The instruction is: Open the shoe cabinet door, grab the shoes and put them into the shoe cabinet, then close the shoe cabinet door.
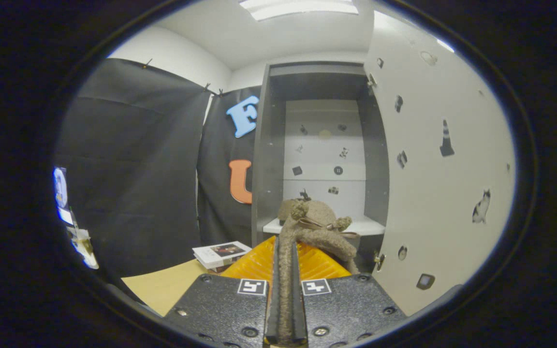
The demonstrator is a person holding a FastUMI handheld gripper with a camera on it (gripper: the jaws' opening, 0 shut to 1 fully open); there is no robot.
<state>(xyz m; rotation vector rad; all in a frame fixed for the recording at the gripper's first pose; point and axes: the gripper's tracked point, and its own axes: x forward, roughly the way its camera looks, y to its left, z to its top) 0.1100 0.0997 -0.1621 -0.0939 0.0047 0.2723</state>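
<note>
Tool [285,290] is clamped on the shoe [317,227]: both fingers [220,304] press on a thin strip of its fuzzy brown upper, which runs straight up the narrow gap between them. The shoe's body hangs just ahead of the fingertips, a plush slipper type with pom-poms and a thin ribbon bow; long axis looks roughly in line with the tool, pointing at the cabinet. Key relation: the shoe cabinet [264,159] is dead ahead, beyond the shoe, door [433,159] swung wide open on the right side, hinges visible at its inner edge. The white shelf [370,225] sits right behind the shoe, at about its height, and what shows of it is bare; the part behind the shoe is hidden. Compartment above it holds nothing I can see. Judgement: next move is a straight push forward, then release on the shelf; watch the door edge on the right. Off to the left, a stack of books [220,253] on the tan bench [162,287] near its far edge.
</note>
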